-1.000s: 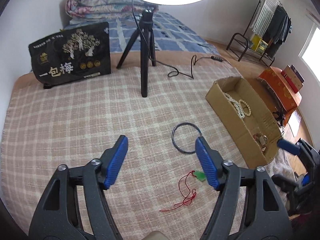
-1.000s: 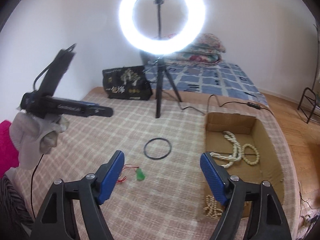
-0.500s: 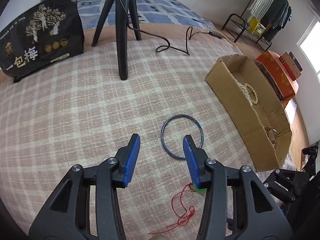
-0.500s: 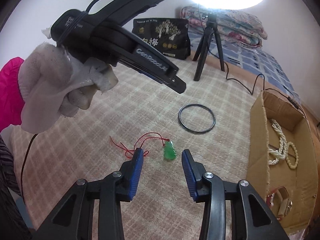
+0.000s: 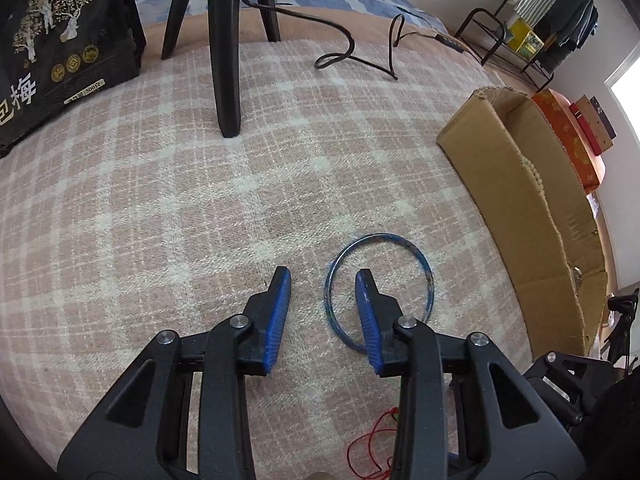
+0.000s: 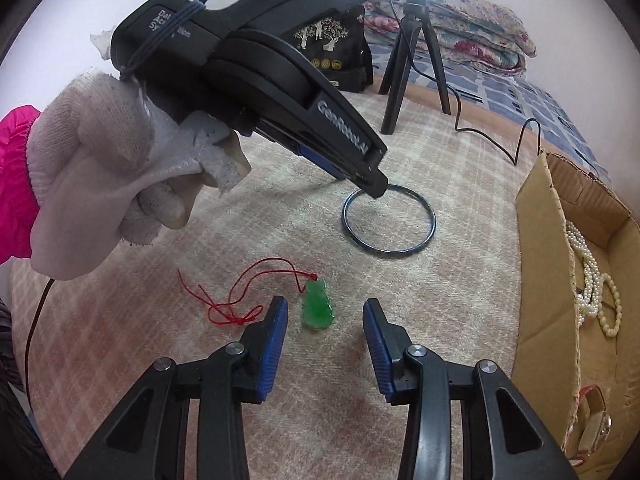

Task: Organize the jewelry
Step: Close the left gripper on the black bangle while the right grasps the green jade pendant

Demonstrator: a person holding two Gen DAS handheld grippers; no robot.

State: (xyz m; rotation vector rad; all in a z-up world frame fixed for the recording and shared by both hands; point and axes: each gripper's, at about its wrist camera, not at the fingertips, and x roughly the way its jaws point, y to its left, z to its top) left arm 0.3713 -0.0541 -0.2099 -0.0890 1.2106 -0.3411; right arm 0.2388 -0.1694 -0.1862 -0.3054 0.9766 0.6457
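A thin dark blue bangle (image 5: 424, 264) lies flat on the checked blanket; it also shows in the right wrist view (image 6: 428, 236). My left gripper (image 5: 323, 276) is open, low over the blanket, its fingers straddling the bangle's left rim. In the right wrist view the left gripper's tip (image 6: 374, 186) meets the bangle's near-left rim. A green pendant (image 6: 317, 307) on a red cord (image 6: 240, 300) lies just ahead of my right gripper (image 6: 324, 306), which is open with the pendant between its fingertips. The red cord also shows in the left wrist view (image 5: 372, 444).
A cardboard box (image 6: 540, 264) at the right holds pearl necklaces (image 6: 592, 276); it also shows in the left wrist view (image 5: 520, 208). A black tripod (image 5: 226, 40) with a cable (image 5: 352, 52) and a black bag (image 5: 52, 48) stand at the back.
Both grippers have moved forward and down. The left gripper has closed in on the bangle's left rim; the right gripper has come nearer the green pendant. Both jaws narrowed from a second ago.
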